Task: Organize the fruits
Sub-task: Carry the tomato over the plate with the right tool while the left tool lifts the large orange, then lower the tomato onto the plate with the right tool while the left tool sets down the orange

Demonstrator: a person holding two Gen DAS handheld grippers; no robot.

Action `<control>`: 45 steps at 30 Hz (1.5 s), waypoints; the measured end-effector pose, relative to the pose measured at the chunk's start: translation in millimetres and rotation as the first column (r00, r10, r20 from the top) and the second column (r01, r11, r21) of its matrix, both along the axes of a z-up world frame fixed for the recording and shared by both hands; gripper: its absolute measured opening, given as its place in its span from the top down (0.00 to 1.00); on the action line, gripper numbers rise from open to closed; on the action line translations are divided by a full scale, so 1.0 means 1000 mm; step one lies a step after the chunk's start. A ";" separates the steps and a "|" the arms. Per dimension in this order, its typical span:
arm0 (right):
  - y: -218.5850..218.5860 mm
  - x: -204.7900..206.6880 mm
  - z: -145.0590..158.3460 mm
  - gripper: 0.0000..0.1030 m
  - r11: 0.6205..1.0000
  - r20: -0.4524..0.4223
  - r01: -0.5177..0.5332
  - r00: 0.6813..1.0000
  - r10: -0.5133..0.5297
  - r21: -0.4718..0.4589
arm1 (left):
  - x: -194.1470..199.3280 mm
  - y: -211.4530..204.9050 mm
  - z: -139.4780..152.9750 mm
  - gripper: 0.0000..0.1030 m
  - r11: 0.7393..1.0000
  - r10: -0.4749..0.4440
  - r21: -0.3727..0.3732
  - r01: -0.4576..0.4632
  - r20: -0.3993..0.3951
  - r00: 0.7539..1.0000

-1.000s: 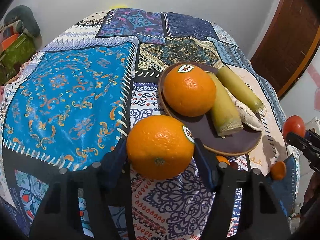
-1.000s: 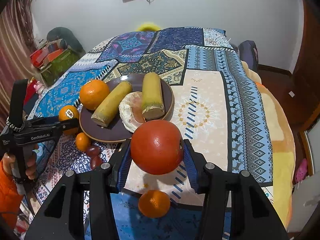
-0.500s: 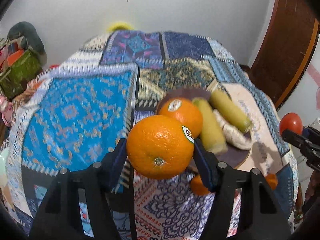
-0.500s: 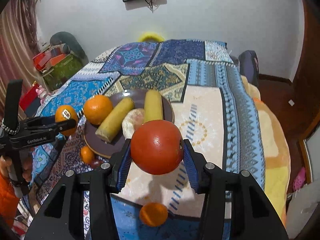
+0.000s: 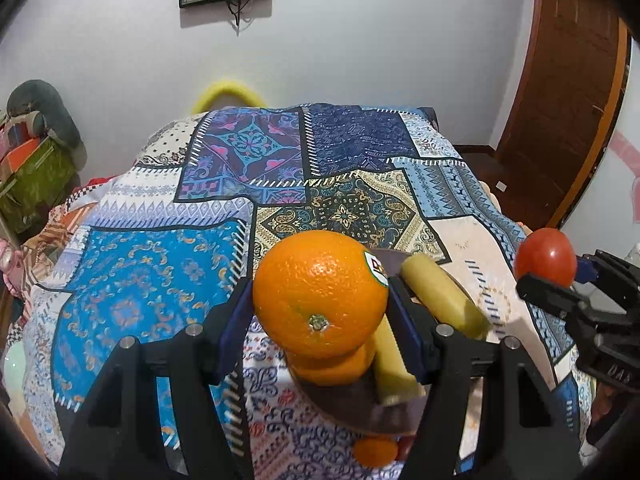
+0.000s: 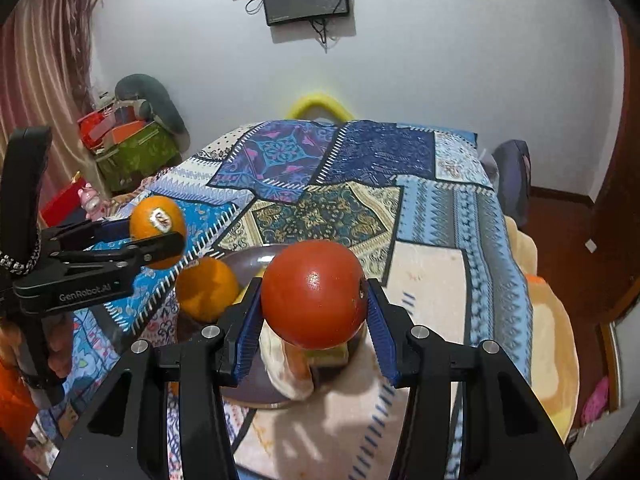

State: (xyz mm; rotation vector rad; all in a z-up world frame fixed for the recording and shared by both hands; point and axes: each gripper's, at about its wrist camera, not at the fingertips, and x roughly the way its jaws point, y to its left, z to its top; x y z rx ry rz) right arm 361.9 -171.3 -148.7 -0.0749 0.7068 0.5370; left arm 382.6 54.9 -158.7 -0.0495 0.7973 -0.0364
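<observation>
My left gripper (image 5: 320,320) is shut on a large orange (image 5: 320,294) with a sticker, held up in the air over the dark plate (image 5: 348,404). My right gripper (image 6: 312,312) is shut on a red tomato (image 6: 314,294), also lifted above the plate (image 6: 256,258). On the plate lie a second orange (image 6: 206,288), two yellow-green stalk pieces (image 5: 440,300) and a pale husk (image 6: 288,372). The tomato also shows in the left wrist view (image 5: 546,256), and the held orange in the right wrist view (image 6: 158,220).
A patchwork cloth (image 5: 280,152) covers the table. A small orange fruit (image 5: 376,450) lies by the plate's near edge. Boxes and a green bag (image 6: 132,148) stand at the left by the curtain. A wooden door (image 5: 576,92) is on the right.
Both grippers have risen and tilted up with their fruit, so the wall and screen now show. The plate has dropped lower in both views.
</observation>
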 end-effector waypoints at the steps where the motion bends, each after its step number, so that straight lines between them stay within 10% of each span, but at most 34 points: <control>1: 0.003 0.003 -0.001 0.56 1.000 0.000 -0.007 1.000 0.007 -0.008 | 0.004 0.000 -0.002 0.37 1.000 0.002 -0.011 -0.002 -0.007 1.000; 28: 0.013 0.049 -0.031 0.56 0.998 -0.070 -0.034 0.997 0.031 -0.054 | 0.073 -0.016 -0.061 0.36 0.999 -0.039 0.005 0.041 -0.183 0.982; 45: 0.061 0.060 -0.047 0.56 0.991 -0.134 -0.079 0.989 0.064 -0.105 | -0.009 0.036 -0.018 0.26 0.999 0.033 0.017 -0.033 -0.028 0.999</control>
